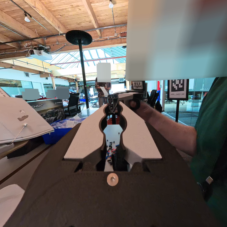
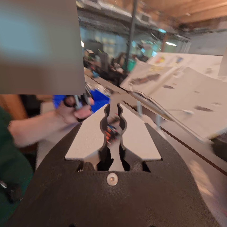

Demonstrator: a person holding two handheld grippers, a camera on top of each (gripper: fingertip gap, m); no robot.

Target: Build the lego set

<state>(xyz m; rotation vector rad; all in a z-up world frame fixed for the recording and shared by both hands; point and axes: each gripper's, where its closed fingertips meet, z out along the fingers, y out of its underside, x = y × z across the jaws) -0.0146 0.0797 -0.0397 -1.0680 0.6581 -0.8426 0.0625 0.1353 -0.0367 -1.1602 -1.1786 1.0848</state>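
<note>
One grey lego beam [image 1: 111, 103] pinched at the very tips of the left gripper [image 1: 112, 106], jaws closed narrow on it, held up above the worktop [image 1: 112, 132]. Loose pieces [image 1: 110, 151] scattered below. Right gripper [image 2: 113, 105] jaws narrow, nothing between, view badly blurred.

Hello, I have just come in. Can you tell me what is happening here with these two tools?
A person in a green shirt holds a claw tool in each hand, raised above a white table. The left claw is shut on a small dark grey beam with holes. The right claw meets that same beam from the right side. Loose small Lego pieces lie on the table below. An open instruction booklet and a blue bin stand at the left. The right wrist view is blurred by motion.
</note>
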